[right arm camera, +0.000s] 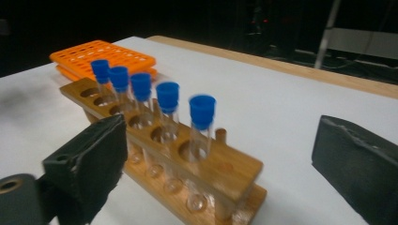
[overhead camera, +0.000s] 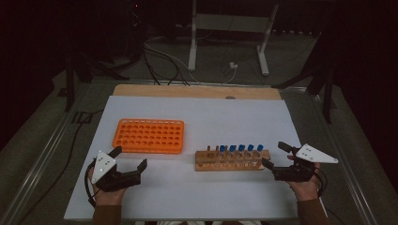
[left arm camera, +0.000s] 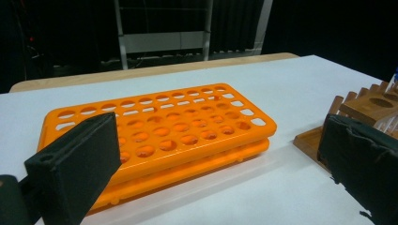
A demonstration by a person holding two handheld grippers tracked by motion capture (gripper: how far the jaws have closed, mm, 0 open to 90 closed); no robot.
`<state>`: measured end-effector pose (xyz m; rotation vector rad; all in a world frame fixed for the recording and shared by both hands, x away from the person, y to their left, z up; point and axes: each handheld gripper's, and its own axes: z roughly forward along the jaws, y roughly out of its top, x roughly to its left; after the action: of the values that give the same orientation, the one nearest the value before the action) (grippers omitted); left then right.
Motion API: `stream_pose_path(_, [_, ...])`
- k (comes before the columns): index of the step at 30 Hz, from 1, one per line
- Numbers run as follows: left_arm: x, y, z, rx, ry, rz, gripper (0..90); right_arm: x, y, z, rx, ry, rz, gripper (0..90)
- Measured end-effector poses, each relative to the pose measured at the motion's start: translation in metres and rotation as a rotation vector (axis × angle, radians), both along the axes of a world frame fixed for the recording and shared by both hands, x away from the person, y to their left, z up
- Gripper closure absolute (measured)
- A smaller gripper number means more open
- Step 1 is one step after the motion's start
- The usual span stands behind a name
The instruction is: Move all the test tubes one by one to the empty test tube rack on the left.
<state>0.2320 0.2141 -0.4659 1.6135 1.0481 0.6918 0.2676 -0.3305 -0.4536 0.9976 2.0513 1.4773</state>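
Note:
An orange tube rack (overhead camera: 148, 136) with empty holes lies left of centre on the white table. To its right stands a wooden rack (overhead camera: 232, 159) holding several blue-capped tubes (overhead camera: 241, 148). My left gripper (overhead camera: 130, 157) rests open near the front left, its jaws pointing at the orange rack (left arm camera: 178, 126), nothing between them. My right gripper (overhead camera: 273, 154) is open at the wooden rack's right end. In the right gripper view the jaws straddle the rack's near end (right arm camera: 234, 168) without touching it, the nearest blue-capped tube (right arm camera: 202, 112) just ahead.
The white tabletop (overhead camera: 197, 112) has a wooden strip (overhead camera: 197, 91) along its far edge. Beyond it, cables (overhead camera: 164, 61) and a white metal stand (overhead camera: 230, 23) sit on the dark floor. Bare table lies behind both racks.

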Motion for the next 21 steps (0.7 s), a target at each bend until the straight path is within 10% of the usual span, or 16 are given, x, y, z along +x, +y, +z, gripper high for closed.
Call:
stream_pose_path(7, [0.000, 0.001, 0.000, -0.004, 0.005, 0.005, 0.8, 0.015, 0.011, 0.003, -0.045, 0.045, 0.076, 27.7])
stream_pose_path(13, [0.001, -0.004, 0.001, 0.024, 0.005, -0.025, 0.8, 0.017, 0.014, -0.005, -0.085, 0.056, 0.083, 65.7])
stream_pose_path(21, [0.000, -0.005, 0.001, 0.020, 0.006, -0.031, 0.8, 0.023, 0.021, -0.012, -0.115, 0.086, 0.081, 72.8])
